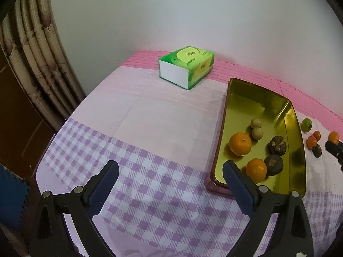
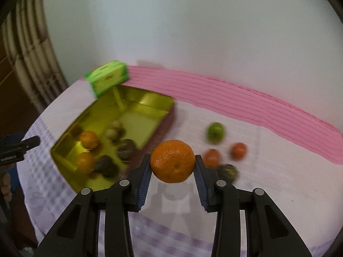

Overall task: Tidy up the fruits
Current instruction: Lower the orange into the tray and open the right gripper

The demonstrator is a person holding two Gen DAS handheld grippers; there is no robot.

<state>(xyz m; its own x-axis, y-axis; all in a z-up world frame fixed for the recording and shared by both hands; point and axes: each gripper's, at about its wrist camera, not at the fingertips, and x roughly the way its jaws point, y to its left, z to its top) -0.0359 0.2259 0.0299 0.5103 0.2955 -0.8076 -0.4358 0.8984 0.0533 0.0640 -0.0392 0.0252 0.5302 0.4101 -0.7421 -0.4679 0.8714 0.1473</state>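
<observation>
Held fruit: an orange mandarin (image 2: 172, 161) is clamped between the two blue pads of the right gripper (image 2: 173, 167), lifted clear of the table, with its shadow on the cloth below.
Right fingers: closed on the mandarin, one pad on each side; the grip looks centred.
Tray: a gold metal tray (image 1: 233, 90) sits just to the left of the held fruit in the right wrist view, its near corner close to the left finger.
Fruit already in the tray: two oranges (image 1: 240, 144), two small pale round fruits (image 1: 256, 133) and two dark brown fruits (image 1: 277, 145).
Fruit still on the cloth: a green fruit (image 2: 215, 131), two small orange ones (image 2: 211, 158) and a dark one (image 2: 228, 171), all beyond and right of the tray, near each other.
Left gripper (image 1: 171, 184): fingers spread wide with nothing between them, hovering over the checked cloth (image 1: 150, 192) beside the tray's near end.
Other things: a green tissue box (image 1: 186, 67) stands at the far side of the table, apart from the tray.
Step in hand: carrying a picked mandarin towards the tray, by my reading.
Next move: likely bring it over the tray wall, lower it onto a bare patch of the gold floor, then open the fingers; a round fruit may roll, so release low.
Progress: roughly past halfway, with four pieces left outside.
</observation>
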